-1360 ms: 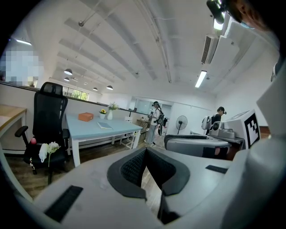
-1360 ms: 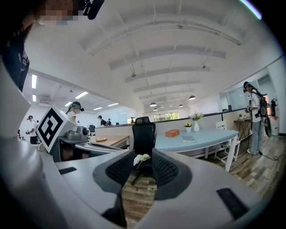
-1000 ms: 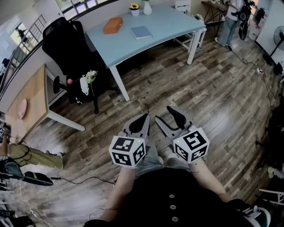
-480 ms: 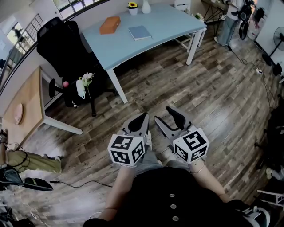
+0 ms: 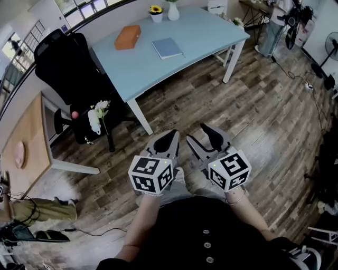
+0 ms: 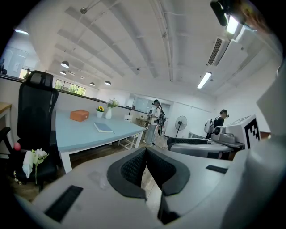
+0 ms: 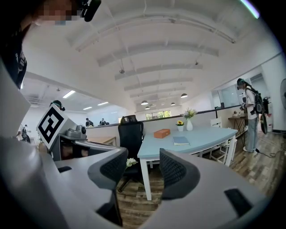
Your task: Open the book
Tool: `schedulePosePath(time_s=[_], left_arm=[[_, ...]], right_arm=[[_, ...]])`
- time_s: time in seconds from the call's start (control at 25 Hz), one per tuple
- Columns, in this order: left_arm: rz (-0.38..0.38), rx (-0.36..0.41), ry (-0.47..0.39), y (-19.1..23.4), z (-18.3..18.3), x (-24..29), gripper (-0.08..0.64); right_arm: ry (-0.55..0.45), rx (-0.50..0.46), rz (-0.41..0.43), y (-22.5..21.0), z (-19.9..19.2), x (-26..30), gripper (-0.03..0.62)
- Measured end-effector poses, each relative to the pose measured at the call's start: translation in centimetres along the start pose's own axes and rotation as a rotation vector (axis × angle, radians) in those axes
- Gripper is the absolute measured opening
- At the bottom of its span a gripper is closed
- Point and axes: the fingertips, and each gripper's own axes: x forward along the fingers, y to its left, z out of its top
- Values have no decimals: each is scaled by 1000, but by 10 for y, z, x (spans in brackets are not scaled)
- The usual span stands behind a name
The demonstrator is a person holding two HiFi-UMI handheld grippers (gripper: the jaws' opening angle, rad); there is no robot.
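Note:
A closed blue book [image 5: 167, 48] lies flat on the light-blue table [image 5: 158, 66], far ahead of both grippers. It also appears in the left gripper view as the book [image 6: 104, 128] and in the right gripper view as the book [image 7: 181, 140]. I hold both grippers close to my body, above the wooden floor. My left gripper [image 5: 168, 140] is shut with its pads together and nothing between them; it shows as the left gripper [image 6: 145, 152] in its own view. My right gripper [image 5: 204, 138] stands open and empty, its jaws parted in the right gripper [image 7: 143, 167] view.
An orange box [image 5: 128, 37] and two vases [image 5: 155, 14] share the table with the book. A black office chair [image 5: 68, 63] with a flower bunch [image 5: 99, 109] stands left of the table. A wooden desk [image 5: 26, 137] is at the far left. Another person stands far right [image 7: 249, 112].
The table and the book have slid lower and nearer in the head view as I move toward them. Both grippers keep their pose before my body.

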Motion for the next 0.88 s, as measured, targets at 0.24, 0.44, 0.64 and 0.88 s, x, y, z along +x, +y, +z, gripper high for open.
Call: schedulePosePath(time_s=[0.24, 0.44, 0.64, 0.88], left_arm=[[-25, 12, 5, 48, 27, 37, 12], [-40, 15, 16, 78, 37, 60, 14], [-51, 3, 31, 93, 40, 74, 13], [-36, -30, 33, 110, 41, 83, 13]], right_arm=[[-1, 6, -30, -28, 15, 56, 216], [5, 16, -42, -41, 21, 92, 216], [25, 18, -49, -51, 24, 111, 216], [52, 13, -29, -59, 25, 135, 216]])
